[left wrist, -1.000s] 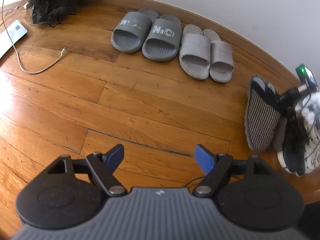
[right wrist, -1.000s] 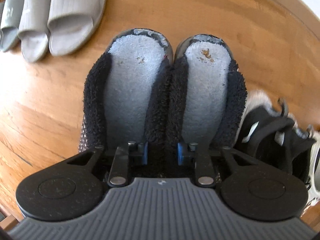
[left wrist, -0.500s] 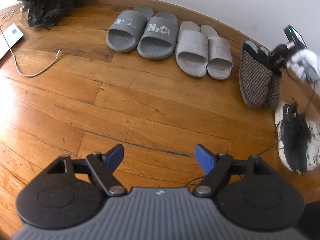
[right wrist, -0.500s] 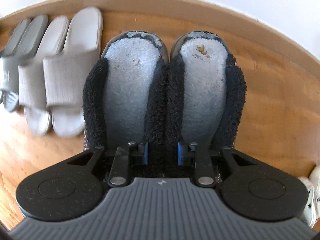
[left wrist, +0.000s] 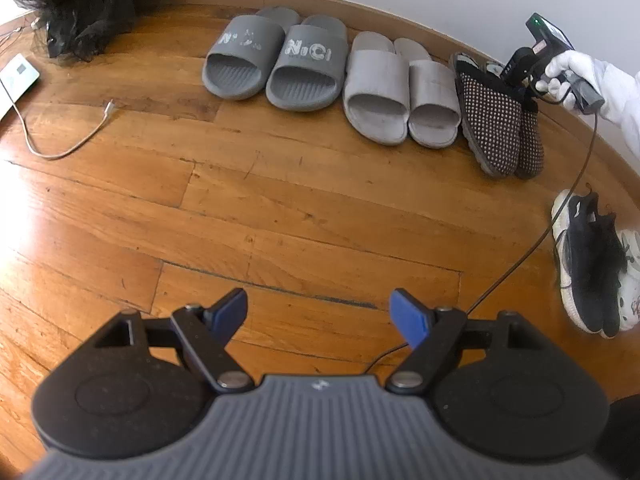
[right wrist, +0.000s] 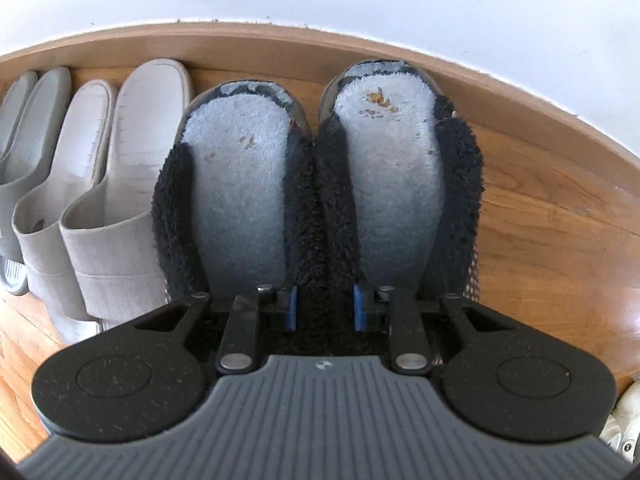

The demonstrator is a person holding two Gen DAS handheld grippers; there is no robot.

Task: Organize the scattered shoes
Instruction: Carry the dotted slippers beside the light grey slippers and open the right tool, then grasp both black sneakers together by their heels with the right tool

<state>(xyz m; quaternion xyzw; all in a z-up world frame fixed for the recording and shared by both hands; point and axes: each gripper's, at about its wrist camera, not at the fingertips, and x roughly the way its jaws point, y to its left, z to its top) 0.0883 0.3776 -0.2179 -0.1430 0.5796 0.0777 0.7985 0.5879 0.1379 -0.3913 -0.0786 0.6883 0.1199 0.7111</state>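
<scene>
My right gripper (right wrist: pixel 325 307) is shut on the inner fleece edges of a pair of black fuzzy slippers (right wrist: pixel 240 196) with pale blue insoles, held together, toes at the skirting board. In the left wrist view the same dotted black slippers (left wrist: pixel 498 124) stand at the right end of the row along the wall, beside light grey slides (left wrist: pixel 394 92) and dark grey slides (left wrist: pixel 276 66). The light grey slides (right wrist: pixel 108 184) lie just left of the slippers. My left gripper (left wrist: pixel 318 314) is open and empty over bare floor. A black sneaker (left wrist: pixel 588 260) lies at the far right.
A white shoe (left wrist: pixel 632 280) lies by the sneaker. A white cable (left wrist: pixel 64 136) and a flat white device (left wrist: pixel 18 74) lie at the left. A black heap (left wrist: pixel 88 8) sits in the far left corner. The wall and skirting board (right wrist: pixel 320 40) run behind the shoes.
My right gripper has carried the black slippers from beside the sneaker to the wall and lowered them next to the light grey slides. My left gripper has stayed open and nearly still.
</scene>
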